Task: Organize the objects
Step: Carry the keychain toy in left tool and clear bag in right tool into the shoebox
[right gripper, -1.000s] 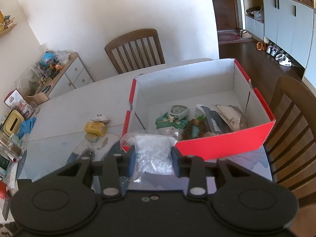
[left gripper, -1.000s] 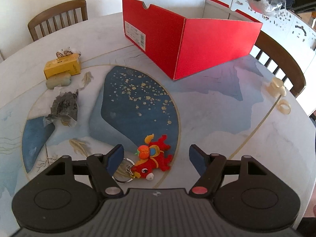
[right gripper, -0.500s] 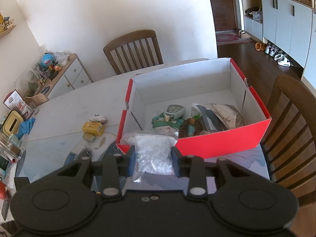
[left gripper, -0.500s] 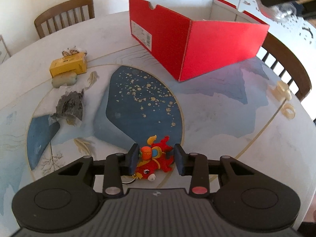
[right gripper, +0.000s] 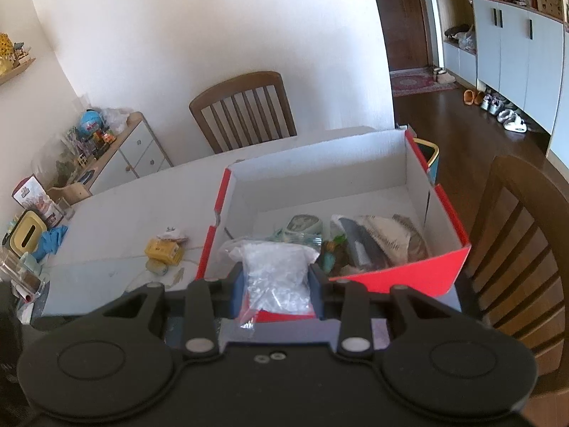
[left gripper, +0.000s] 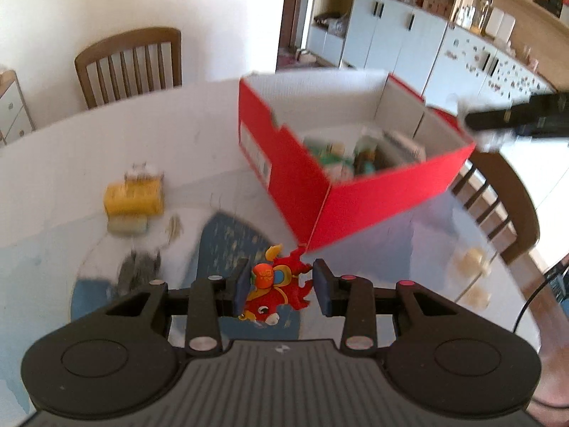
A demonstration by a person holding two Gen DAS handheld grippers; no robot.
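1. Toy keychain point(left gripper: 274, 290), a red dragon-like figure, sits between the fingers of the left gripper point(left gripper: 281, 286), which are closed on it and hold it clear of the tabletop point(left gripper: 71, 149).
2. Bag of clear pieces point(right gripper: 275, 277), a small plastic pouch, is pinched upright between the fingers of the right gripper point(right gripper: 275, 290), which are closed on it.
3. Red shoebox point(left gripper: 355, 199), open-topped, stands toward the far right edge of the tabletop and already holds several packets and small items.
4. Key relation: from the left gripper the box lies ahead and to the right, its near corner just beyond the toy; the box's long axis runs away to the right. The right gripper hangs at the box's near wall, with the bag just short of the opening, so the right hand is judged the nearer to a drop.
5. Items left out: a yellow box point(left gripper: 133, 197), a pale capsule-shaped piece point(left gripper: 128, 226) just in front of it, and a grey crumpled wrapper point(left gripper: 137, 270), all toward the left of the tabletop; two pale rings point(left gripper: 469, 259) lie near its right edge.
6. Motion blur softens the left view, so finer detail there cannot be told.
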